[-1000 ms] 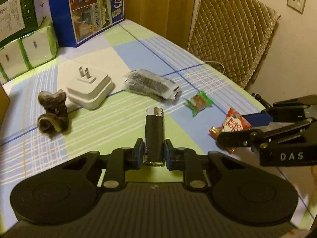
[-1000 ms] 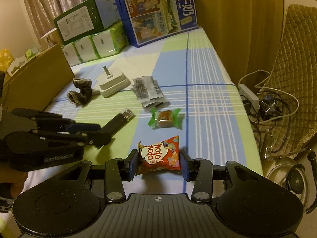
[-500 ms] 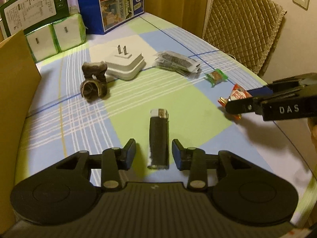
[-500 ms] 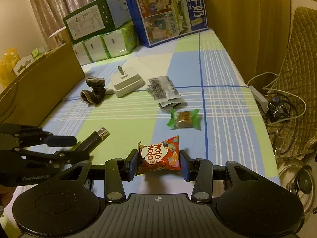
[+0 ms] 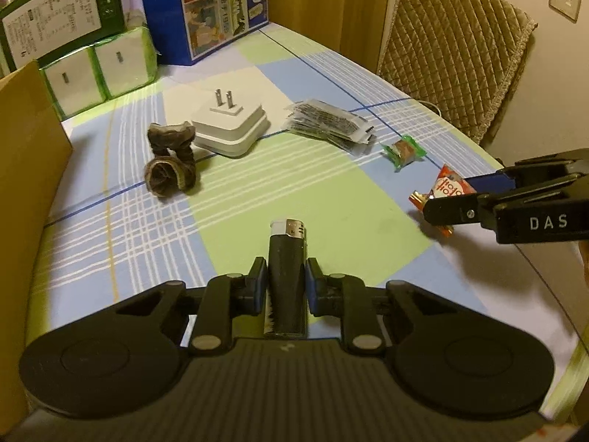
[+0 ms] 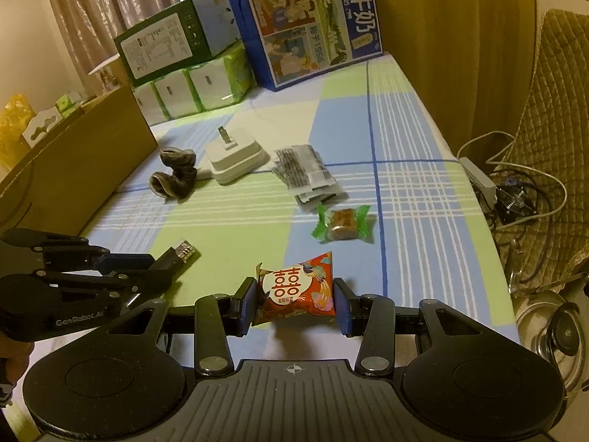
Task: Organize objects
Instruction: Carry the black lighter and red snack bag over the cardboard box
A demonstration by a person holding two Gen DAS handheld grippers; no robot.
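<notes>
A black lighter [image 5: 287, 258] points away from me on the checked tablecloth [image 5: 331, 199], and my left gripper [image 5: 285, 287] is shut on its lower body. In the right wrist view the same lighter [image 6: 182, 252] sticks out of the left gripper [image 6: 158, 269] at the left. My right gripper [image 6: 294, 304] is shut on a red snack packet [image 6: 294, 291], held just above the cloth near the table's right edge. The left wrist view shows that packet [image 5: 447, 186] in the right gripper [image 5: 452, 199].
A green-wrapped candy [image 6: 342, 223], a stack of sachets [image 6: 302, 169], a white plug adapter [image 6: 235, 158] and a dark rolled cloth [image 6: 173, 180] lie further back. A cardboard box [image 6: 73, 169] borders the left. Tissue packs [image 5: 99, 77] and a blue carton [image 5: 213, 11] stand behind. A padded chair [image 5: 452, 51] stands right.
My left gripper held the lighter, opened around it half a second ago, and has shut on it again. The right gripper keeps the red packet and has barely moved.
</notes>
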